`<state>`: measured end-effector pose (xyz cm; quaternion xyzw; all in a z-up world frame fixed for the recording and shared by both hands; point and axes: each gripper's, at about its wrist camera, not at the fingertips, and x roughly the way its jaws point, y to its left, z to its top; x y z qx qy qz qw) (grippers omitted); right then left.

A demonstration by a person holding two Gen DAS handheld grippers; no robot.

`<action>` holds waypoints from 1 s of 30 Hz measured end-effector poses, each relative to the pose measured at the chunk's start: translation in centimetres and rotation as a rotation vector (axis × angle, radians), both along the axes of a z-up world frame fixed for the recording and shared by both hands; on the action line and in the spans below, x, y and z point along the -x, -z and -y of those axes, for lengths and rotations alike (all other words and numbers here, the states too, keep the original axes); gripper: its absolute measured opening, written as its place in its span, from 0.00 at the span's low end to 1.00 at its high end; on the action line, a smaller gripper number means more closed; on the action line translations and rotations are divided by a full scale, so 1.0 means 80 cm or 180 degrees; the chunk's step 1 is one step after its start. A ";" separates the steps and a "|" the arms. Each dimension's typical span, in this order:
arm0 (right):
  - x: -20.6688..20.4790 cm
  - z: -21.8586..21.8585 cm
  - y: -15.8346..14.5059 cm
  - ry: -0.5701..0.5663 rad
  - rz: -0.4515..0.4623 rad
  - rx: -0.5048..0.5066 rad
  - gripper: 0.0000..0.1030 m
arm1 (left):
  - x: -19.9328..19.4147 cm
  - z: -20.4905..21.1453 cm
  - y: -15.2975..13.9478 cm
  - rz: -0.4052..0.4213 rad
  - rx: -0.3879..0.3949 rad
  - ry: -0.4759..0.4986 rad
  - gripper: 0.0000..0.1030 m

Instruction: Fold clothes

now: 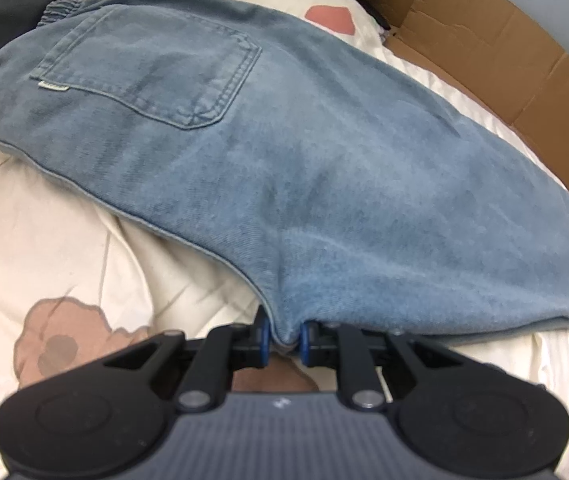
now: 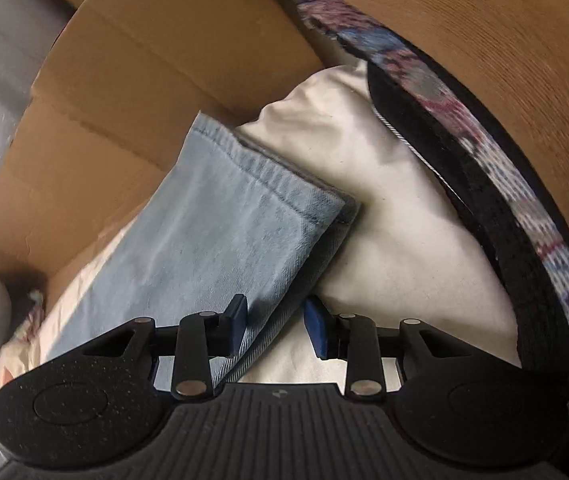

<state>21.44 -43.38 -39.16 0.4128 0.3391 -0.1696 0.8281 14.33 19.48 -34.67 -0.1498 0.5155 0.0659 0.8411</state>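
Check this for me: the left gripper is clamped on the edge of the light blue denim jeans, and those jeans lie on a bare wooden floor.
Not quite. The left gripper is clamped on the light blue denim jeans, but they lie on a cream floral quilt, not bare wooden floor. The left wrist view shows it.

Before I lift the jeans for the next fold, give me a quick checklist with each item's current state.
1. Left gripper clamped on the light blue denim jeans: ok, fabric pinched between the blue pads.
2. Right gripper gripping the leg edge: not ok, jaws stand open around it.
3. Leg hem lying flat: ok.
4. Back pocket side up, smooth: ok.
5. Brown cardboard box clear of the leg: not ok, close beside it.
6. Cream floral bedding uncaught: cannot tell.
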 end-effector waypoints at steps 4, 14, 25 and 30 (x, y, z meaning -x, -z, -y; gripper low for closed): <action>0.000 0.008 0.011 0.0125 0.0247 -0.0028 0.37 | -0.003 0.003 0.001 -0.0038 -0.0039 0.0019 0.15; -0.009 0.010 0.000 0.0164 0.0385 0.0300 0.38 | -0.008 0.006 0.002 -0.0074 -0.0103 0.0064 0.15; -0.027 0.002 -0.019 -0.0150 0.0354 0.0770 0.37 | -0.012 0.004 0.004 -0.0053 -0.0085 0.0112 0.15; -0.053 0.008 -0.011 -0.0159 0.0065 0.0887 0.23 | -0.007 -0.001 0.001 -0.0009 -0.0021 0.0149 0.15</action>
